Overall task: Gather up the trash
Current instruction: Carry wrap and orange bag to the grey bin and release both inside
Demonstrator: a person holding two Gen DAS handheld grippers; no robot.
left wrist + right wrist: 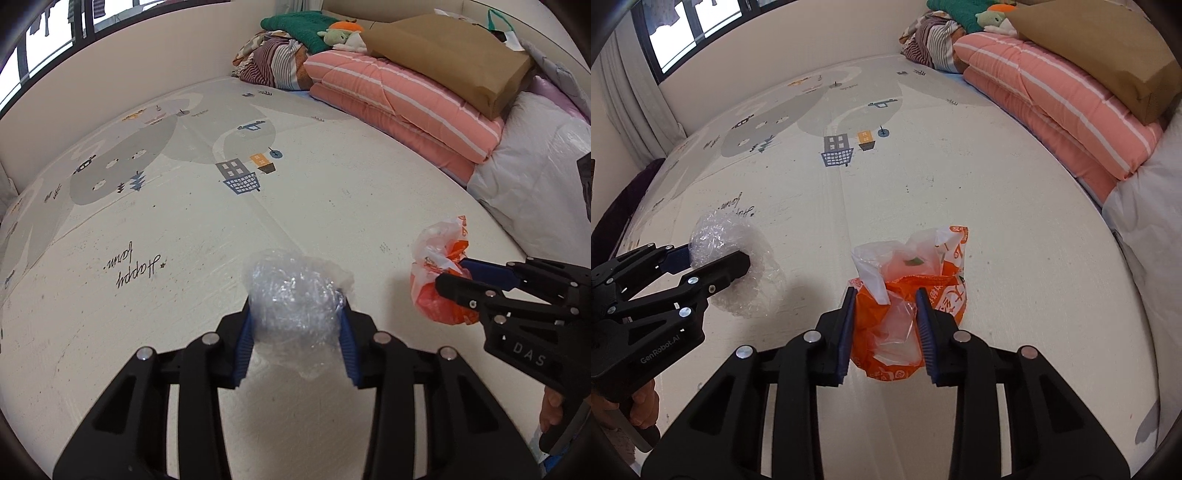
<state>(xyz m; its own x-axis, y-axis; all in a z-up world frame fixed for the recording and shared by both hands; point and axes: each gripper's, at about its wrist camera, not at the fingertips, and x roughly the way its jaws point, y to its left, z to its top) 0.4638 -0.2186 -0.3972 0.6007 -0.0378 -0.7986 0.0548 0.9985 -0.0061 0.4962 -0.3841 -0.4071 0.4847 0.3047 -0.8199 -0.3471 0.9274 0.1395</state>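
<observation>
A crumpled ball of clear bubble wrap (295, 291) sits between the blue pads of my left gripper (295, 303), which is shut on it and holds it just above the play mat (332, 192). In the right wrist view, the same ball (750, 291) and left gripper (716, 258) appear at the left. My right gripper (885, 293) is shut on an orange and white plastic bag (945, 291), also lifted off the mat. From the left wrist view, that bag (432, 258) hangs from the right gripper (452, 275) at the right.
A folded pink striped quilt (406, 103) with a brown paper bag (454, 62) on top lines the right side. White wrapped bedding (535, 177) lies nearer, and striped blankets (273, 62) are at the back. A window (698, 22) and curtain (635, 103) are far left.
</observation>
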